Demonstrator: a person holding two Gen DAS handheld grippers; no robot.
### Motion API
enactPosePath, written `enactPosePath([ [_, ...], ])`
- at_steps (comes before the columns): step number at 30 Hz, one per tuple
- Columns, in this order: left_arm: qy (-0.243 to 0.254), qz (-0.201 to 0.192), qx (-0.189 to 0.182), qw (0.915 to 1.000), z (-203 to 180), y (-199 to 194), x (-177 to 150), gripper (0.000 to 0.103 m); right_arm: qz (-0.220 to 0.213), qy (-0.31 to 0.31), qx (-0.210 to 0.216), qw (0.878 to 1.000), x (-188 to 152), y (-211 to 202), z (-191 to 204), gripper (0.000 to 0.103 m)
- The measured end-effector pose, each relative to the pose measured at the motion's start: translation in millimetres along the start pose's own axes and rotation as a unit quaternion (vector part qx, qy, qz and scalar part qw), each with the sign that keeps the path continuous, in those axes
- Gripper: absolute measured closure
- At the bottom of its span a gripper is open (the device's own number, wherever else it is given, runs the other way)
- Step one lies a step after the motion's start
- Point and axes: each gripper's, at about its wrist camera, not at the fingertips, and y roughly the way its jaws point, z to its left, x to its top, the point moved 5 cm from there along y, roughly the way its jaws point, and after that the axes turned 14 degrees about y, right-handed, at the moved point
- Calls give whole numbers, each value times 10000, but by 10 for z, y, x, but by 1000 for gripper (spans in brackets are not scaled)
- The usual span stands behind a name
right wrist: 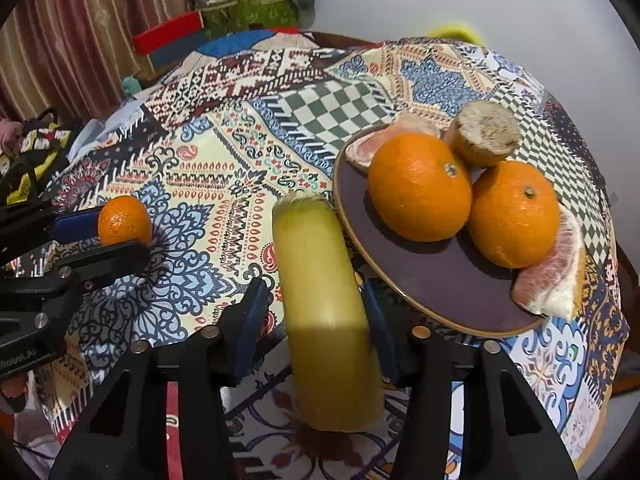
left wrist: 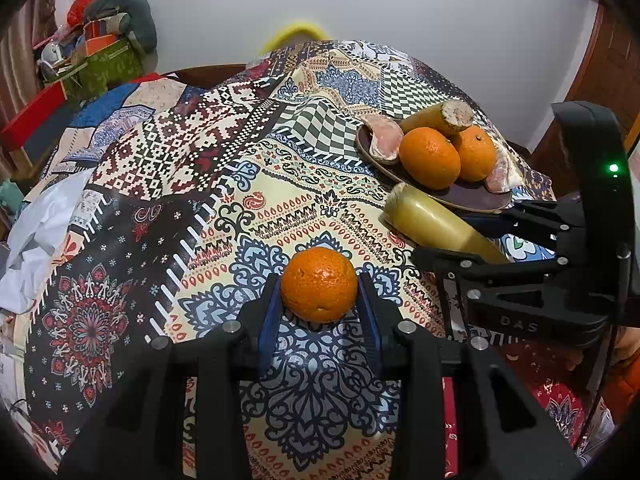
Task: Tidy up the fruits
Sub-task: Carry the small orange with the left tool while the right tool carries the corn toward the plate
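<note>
My left gripper is shut on an orange, held just above the patterned tablecloth; it also shows in the right wrist view. My right gripper has a yellow-green sugarcane piece between its jaws; the left finger stands a little off it, so the grip is unclear. The piece also shows in the left wrist view. A dark brown plate to the right holds two oranges, a second cane piece and pomelo segments.
The patterned tablecloth covers the round table. Boxes and clutter stand beyond the far left edge. A wooden door is at the right. The plate sits near the table's right edge.
</note>
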Motion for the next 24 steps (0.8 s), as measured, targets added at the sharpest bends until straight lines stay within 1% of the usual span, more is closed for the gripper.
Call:
enactPosePath([
  [1, -14, 1, -5, 10000, 5, 9, -3, 66, 9, 11, 37, 10000, 4, 7, 5, 67],
  [3, -53, -5, -10, 10000, 13, 7, -10, 66, 10, 46, 112, 9999, 6, -4, 15, 67],
  [9, -54, -41, 43, 10000, 17, -56, -3, 66, -219, 7, 187, 9996, -15, -120, 110, 69],
  [14, -44, -141, 94, 9998, 0, -168, 55, 66, -545, 163, 368, 9977, 19, -359, 135, 69],
  [18, -35, -264, 101, 9996, -43, -274, 134, 66, -839, 275, 434, 9951, 58, -605, 71, 69],
  [20, -53, -314, 88, 9995, -70, -301, 169, 66, -1015, 353, 424, 9933, 79, -734, 4, 69],
  [24, 8, -391, 42, 9992, -166, -299, 307, 66, -1344, 468, 258, 9895, 101, -959, -179, 69],
])
